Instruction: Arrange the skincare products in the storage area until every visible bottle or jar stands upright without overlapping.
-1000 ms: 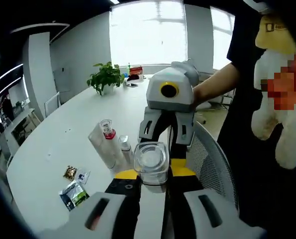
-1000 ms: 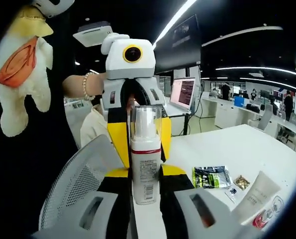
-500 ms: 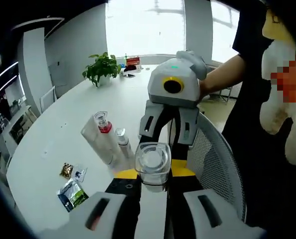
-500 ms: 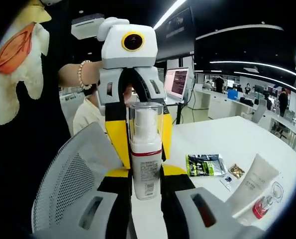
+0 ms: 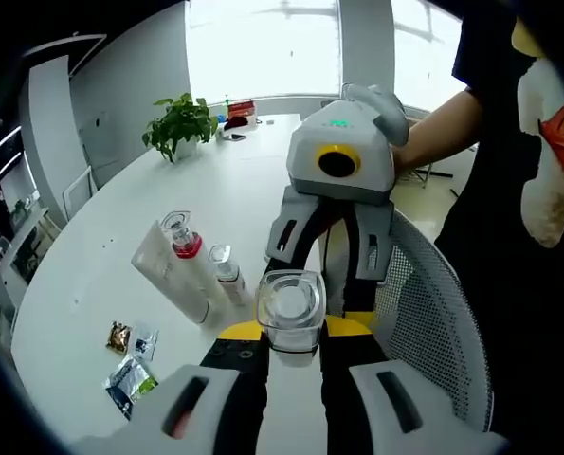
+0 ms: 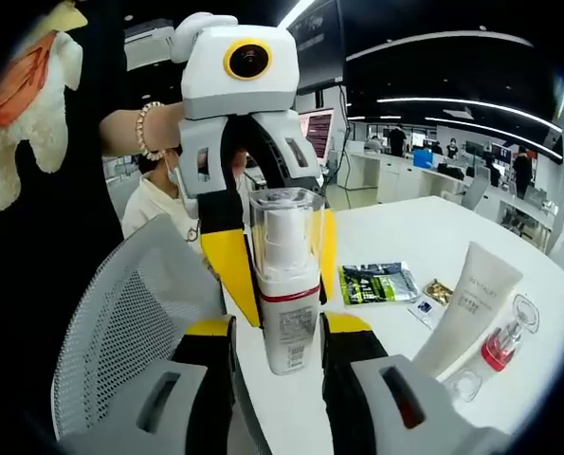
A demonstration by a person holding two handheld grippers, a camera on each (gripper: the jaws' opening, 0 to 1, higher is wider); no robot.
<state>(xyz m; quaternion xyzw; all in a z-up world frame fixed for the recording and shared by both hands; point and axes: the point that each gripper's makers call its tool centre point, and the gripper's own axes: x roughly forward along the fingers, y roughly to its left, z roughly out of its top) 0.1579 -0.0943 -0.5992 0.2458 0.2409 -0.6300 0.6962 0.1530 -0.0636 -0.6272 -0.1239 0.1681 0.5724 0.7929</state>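
- The left tool (image 5: pixel 291 334) and the right tool (image 6: pixel 289 327) both grip one pump bottle (image 6: pixel 287 275) from opposite sides, holding it upright above the white table (image 5: pixel 101 256).
- On the table lie a white tube (image 6: pixel 466 308), a red-necked bottle (image 6: pixel 501 343) and a small bottle (image 5: pixel 227 275), touching.
- Sachets (image 5: pixel 127 379) lie nearby.

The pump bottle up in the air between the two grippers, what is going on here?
A person holds a pump bottle with a clear cap between both grippers, above the edge of a white table. The right gripper clamps its body from one side and the left gripper from the other. On the table lie a white tube, a red-collared bottle, a small bottle and some sachets.
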